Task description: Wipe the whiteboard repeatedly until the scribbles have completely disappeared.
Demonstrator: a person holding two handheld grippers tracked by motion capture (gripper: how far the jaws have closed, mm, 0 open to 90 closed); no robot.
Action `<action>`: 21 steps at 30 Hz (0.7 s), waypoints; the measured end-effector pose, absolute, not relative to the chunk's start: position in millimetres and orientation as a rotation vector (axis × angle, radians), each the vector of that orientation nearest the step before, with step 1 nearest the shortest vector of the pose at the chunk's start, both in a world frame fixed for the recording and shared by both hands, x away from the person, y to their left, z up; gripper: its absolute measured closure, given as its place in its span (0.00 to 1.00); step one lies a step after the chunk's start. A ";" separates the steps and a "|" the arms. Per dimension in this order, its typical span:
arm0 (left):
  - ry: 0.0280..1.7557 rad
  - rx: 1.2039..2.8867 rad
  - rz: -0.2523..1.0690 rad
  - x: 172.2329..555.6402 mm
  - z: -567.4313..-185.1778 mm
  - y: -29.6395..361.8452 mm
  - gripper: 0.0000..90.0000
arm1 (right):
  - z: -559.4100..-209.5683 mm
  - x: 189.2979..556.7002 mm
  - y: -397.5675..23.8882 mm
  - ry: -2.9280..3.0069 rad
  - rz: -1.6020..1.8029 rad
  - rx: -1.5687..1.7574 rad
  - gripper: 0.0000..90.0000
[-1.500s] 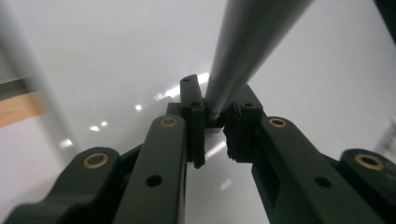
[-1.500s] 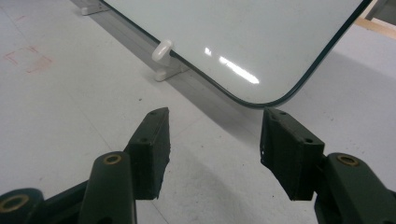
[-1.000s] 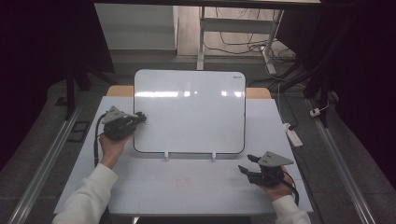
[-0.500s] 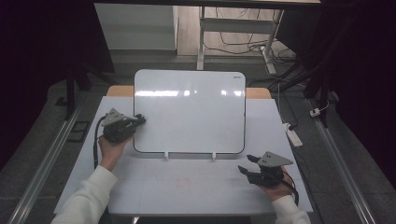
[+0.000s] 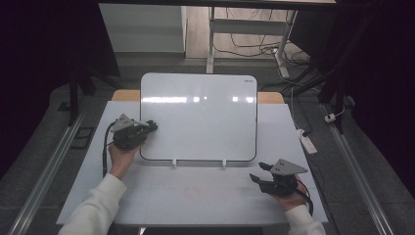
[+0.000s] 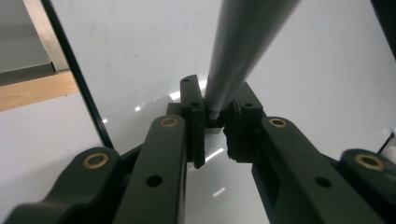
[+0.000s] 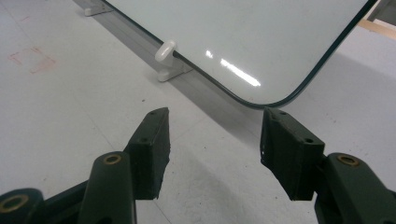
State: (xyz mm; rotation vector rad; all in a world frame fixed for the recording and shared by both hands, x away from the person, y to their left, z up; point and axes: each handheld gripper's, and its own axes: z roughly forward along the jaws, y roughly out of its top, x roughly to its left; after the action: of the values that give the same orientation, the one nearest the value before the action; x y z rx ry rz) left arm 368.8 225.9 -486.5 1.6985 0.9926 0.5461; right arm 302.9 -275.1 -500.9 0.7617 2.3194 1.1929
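Observation:
A white glass board (image 5: 198, 117) lies flat on the white table (image 5: 195, 196), held along its near edge by two white clips (image 5: 173, 163). My left gripper (image 5: 149, 128) sits at the board's left edge, shut on a grey marker. In the left gripper view the marker (image 6: 243, 42) runs up and away from between the pads of the left gripper (image 6: 215, 114), over the board (image 6: 140, 56). My right gripper (image 5: 258, 172) rests on the table just off the board's near right corner, pointing left. In the right gripper view the right gripper (image 7: 215, 144) is open and empty, short of the board's rounded corner (image 7: 261, 100).
A faint red square (image 7: 31, 59) is marked on the table in front of the board. One white clip (image 7: 166, 51) stands close ahead of the right jaws. A white power strip (image 5: 308, 142) lies on the floor off the table's right side.

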 end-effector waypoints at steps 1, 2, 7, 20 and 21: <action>0.982 1.708 0.541 368.9 -486.1 222.2 0.87 | -501.3 303.1 -274.8 2.321 1.192 0.762 0.47; 0.969 1.722 0.531 369.0 -486.1 217.4 0.87 | -501.7 303.4 -274.3 2.323 1.190 0.762 0.47; 0.930 1.789 0.475 367.4 -487.4 197.6 0.87 | -500.2 302.4 -273.4 2.321 1.191 0.756 0.47; 0.788 1.902 0.189 341.8 -474.0 151.6 0.87 | -476.6 291.4 -256.7 2.196 1.345 0.694 0.48; 0.779 1.907 0.163 339.9 -473.6 147.8 0.87 | -475.7 290.6 -255.4 2.194 1.353 0.691 0.48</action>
State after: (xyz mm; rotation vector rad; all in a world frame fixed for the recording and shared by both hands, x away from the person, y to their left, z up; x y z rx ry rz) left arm 339.9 147.8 -473.6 1.9071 0.7792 0.1633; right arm 290.6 -255.4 -475.7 0.6908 2.1943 1.3530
